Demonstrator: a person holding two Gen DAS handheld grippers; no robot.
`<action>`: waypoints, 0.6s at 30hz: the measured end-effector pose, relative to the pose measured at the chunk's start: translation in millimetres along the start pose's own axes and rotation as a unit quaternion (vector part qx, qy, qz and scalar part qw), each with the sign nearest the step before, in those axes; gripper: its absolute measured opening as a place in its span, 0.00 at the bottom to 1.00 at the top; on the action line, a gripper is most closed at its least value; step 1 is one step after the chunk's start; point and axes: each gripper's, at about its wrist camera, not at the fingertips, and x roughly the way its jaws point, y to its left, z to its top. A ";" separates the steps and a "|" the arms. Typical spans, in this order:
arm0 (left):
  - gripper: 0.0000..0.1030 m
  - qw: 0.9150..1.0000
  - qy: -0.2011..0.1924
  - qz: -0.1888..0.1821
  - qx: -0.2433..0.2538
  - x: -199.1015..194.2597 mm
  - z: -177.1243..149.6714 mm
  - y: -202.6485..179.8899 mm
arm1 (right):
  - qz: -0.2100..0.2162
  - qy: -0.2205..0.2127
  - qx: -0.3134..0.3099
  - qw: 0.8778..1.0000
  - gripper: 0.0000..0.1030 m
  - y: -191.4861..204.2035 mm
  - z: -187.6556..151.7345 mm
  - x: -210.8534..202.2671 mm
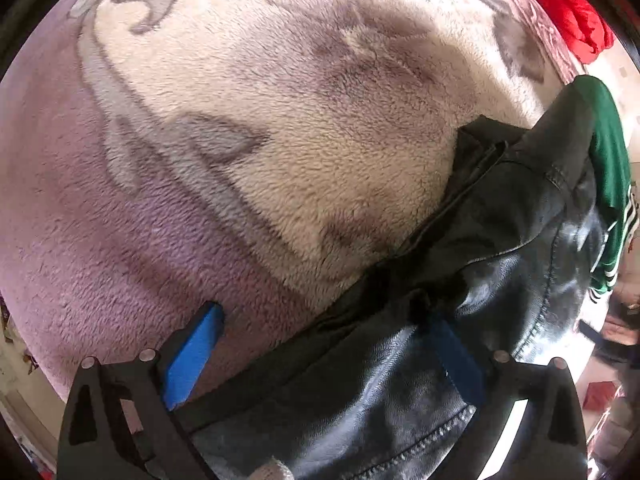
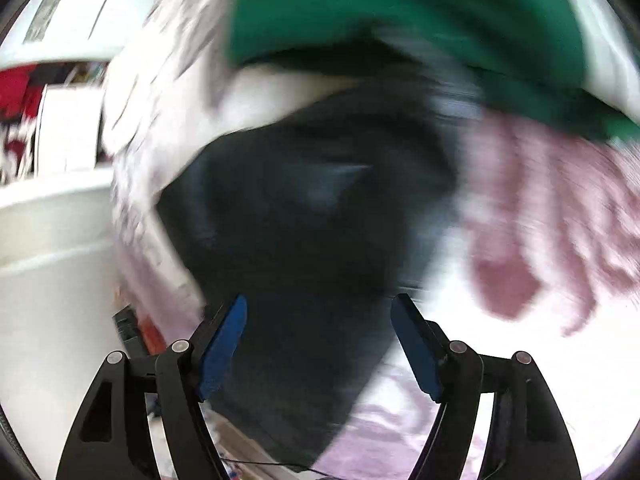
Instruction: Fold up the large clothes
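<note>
A black leather jacket [image 1: 480, 280] lies crumpled on a fleecy pink-and-cream blanket [image 1: 240, 160] at the right of the left wrist view. My left gripper [image 1: 320, 316] is open, its blue pads wide apart; the jacket's edge lies between them and over the right pad. In the blurred right wrist view the jacket [image 2: 300, 220] is a dark mass ahead of my right gripper [image 2: 318, 308], which is open with the dark cloth between its fingers. A green garment [image 2: 400, 12] with white stripes lies beyond the jacket; it also shows in the left wrist view [image 1: 608, 152].
A red cloth [image 1: 568, 4] lies at the blanket's far right corner. White furniture [image 2: 52, 220] and clutter stand left of the bed in the right wrist view. The floor shows past the blanket's right edge [image 1: 624, 80].
</note>
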 end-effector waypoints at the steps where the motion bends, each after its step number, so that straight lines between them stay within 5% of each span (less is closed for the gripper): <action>1: 1.00 1.000 -0.001 0.002 0.001 -3.4 -1.1 -0.3 | 0.011 0.001 0.016 1.000 0.75 -20.2 3.0 3.4; 5: 1.00 1.000 -0.012 0.009 0.007 -26.7 -7.3 1.9 | 0.097 0.020 0.016 0.995 0.78 -47.8 17.7 51.3; 6: 1.00 1.000 -0.015 0.012 0.008 -32.0 -8.8 2.9 | 0.131 0.010 0.006 0.991 0.95 -46.2 22.4 54.9; 8: 1.00 0.999 -0.028 0.019 0.016 -44.6 -11.6 4.8 | 0.186 -0.023 -0.016 0.982 0.98 -34.0 27.8 51.5; 11: 1.00 0.999 -0.037 0.030 0.026 -54.6 -17.7 7.4 | 0.161 -0.043 -0.038 0.985 0.57 -15.2 26.8 54.5; 12: 1.00 0.998 -0.039 0.034 0.030 -57.0 -20.8 8.3 | 0.168 -0.047 -0.026 0.984 0.36 -16.3 25.1 55.1; 16: 1.00 0.997 -0.042 0.042 0.044 -69.6 -38.0 7.6 | 0.191 -0.089 0.059 0.976 0.15 -37.9 -6.0 27.9; 18: 1.00 0.997 -0.045 0.042 0.055 -79.0 -44.9 7.2 | 0.191 -0.133 0.102 0.967 0.15 -55.8 -42.0 -6.1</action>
